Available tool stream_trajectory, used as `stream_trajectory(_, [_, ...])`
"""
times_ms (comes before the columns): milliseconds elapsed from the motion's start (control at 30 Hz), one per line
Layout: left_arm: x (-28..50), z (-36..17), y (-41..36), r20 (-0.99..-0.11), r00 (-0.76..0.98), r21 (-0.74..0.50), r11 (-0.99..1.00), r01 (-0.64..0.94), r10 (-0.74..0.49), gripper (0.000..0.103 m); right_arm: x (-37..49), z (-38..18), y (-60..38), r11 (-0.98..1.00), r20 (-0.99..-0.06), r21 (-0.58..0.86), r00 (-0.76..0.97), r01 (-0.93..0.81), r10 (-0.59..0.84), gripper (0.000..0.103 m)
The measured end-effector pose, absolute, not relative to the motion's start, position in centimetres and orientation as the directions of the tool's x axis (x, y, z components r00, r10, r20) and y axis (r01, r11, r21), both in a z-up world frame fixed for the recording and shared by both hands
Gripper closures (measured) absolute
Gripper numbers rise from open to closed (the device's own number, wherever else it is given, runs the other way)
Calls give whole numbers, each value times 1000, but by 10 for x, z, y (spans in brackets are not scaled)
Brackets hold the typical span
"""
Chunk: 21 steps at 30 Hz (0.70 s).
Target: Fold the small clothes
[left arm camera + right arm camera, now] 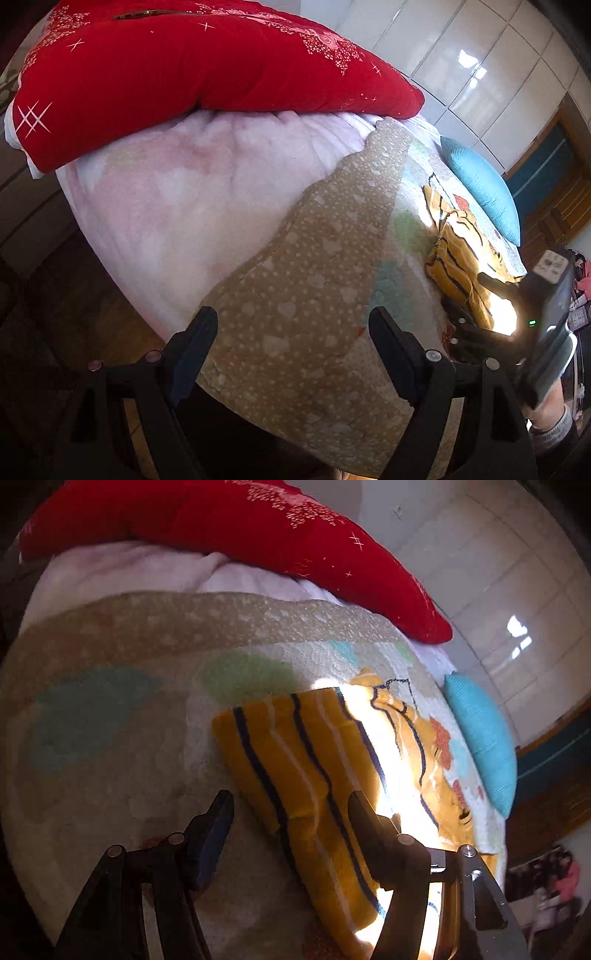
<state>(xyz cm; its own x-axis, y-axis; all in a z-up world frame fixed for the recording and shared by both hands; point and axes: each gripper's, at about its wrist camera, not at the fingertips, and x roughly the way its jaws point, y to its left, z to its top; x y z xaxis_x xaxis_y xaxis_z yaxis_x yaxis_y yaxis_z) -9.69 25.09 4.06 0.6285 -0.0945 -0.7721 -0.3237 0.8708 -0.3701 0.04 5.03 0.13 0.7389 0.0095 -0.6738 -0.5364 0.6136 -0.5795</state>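
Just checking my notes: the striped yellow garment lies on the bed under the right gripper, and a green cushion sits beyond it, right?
Not quite. The cushion is blue, as the right wrist view shows. The striped yellow garment does lie under the right gripper.

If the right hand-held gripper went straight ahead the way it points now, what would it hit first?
Most likely the yellow striped garment: the open right hand-held gripper has it lying between and just ahead of its fingers, on the patterned bedspread. Depth is unclear, so this is a guess.
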Motion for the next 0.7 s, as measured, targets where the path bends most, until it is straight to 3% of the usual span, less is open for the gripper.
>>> stream_trajectory(100, [-98, 42, 249, -772, 629, -370, 872, -320, -97, 20, 9, -17, 74, 556, -583, -694, 810, -458, -61, 47])
stream_trajectory(167, [-98, 43, 247, -773, 626, -372, 871, -321, -99, 20, 27, -21, 84, 577, -589, -690, 803, -437, -96, 60])
stream_trajectory(200, [-99, 44, 247, -773, 626, -374, 870, -322, -100, 20, 36, -20, 87, 609, -614, -659, 784, -442, -96, 77])
stream_trajectory(233, [-100, 46, 246, -772, 628, -374, 870, -322, -99, 20, 43, -20, 88, 639, -640, -627, 762, -445, -97, 85])
stream_trajectory(433, [-101, 63, 232, -761, 643, -354, 888, -294, -90, 20, 51, 28, 52, 786, -662, -460, 750, -414, 8, 94])
stream_trajectory(700, [-81, 87, 167, -742, 653, -327, 933, -150, -155, 20, 41, 145, -170, 998, -561, -48, 828, -33, 0, 95])
